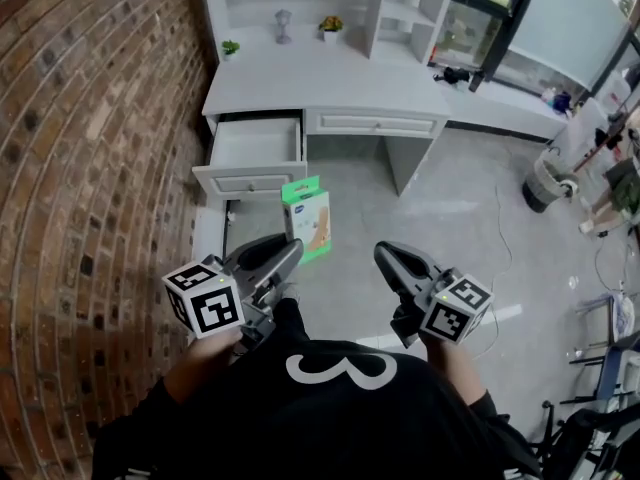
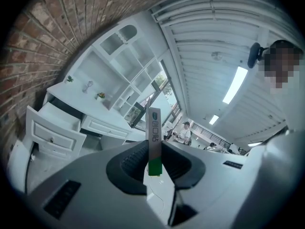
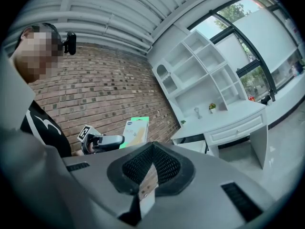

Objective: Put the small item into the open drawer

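A flat green and white box [image 1: 308, 218] stands upright in my left gripper [image 1: 295, 250], which is shut on its lower edge. In the left gripper view the box [image 2: 154, 142] shows edge-on, pinched between the two pads. The open drawer [image 1: 255, 148] juts out from the left end of the white desk [image 1: 330, 83], ahead of the box and some way off; the left gripper view has the drawer [image 2: 52, 128] at lower left. My right gripper [image 1: 383, 256] hangs beside the left one, shut and holding nothing. From the right gripper view I see the box [image 3: 135, 131] in the left gripper [image 3: 102, 142].
A brick wall [image 1: 90, 148] runs along the left. On the desk stand two small potted plants [image 1: 330, 26] and a grey figurine [image 1: 283, 23], with a white shelf unit [image 1: 410, 8] at its back. A bin [image 1: 545, 180] and cables lie at the right.
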Available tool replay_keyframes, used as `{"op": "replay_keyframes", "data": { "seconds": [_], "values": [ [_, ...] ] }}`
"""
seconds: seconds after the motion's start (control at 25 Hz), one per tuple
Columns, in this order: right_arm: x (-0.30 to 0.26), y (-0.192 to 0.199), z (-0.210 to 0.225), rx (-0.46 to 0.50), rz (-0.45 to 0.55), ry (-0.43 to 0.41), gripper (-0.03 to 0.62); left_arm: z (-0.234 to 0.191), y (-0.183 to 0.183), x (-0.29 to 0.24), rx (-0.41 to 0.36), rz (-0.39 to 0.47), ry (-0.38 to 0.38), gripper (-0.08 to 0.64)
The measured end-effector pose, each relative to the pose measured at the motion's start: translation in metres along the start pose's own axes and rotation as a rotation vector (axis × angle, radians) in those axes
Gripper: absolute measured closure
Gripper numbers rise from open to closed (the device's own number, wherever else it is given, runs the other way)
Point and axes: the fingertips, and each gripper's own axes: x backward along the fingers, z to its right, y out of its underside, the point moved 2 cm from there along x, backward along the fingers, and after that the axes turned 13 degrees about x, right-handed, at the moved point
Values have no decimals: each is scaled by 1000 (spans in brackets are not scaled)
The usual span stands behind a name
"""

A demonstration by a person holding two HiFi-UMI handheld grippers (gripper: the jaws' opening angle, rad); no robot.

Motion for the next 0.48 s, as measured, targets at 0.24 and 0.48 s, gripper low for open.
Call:
{"op": "replay_keyframes", "data": {
  "seconds": [0.24, 0.48],
  "values": [
    [-66, 6, 26, -31, -40, -11, 581, -54, -43, -10, 31, 5, -9, 476],
    [-130, 1, 53, -47, -82, -13, 581, -104, -87, -22, 75, 0, -15, 476]
  ]
}}
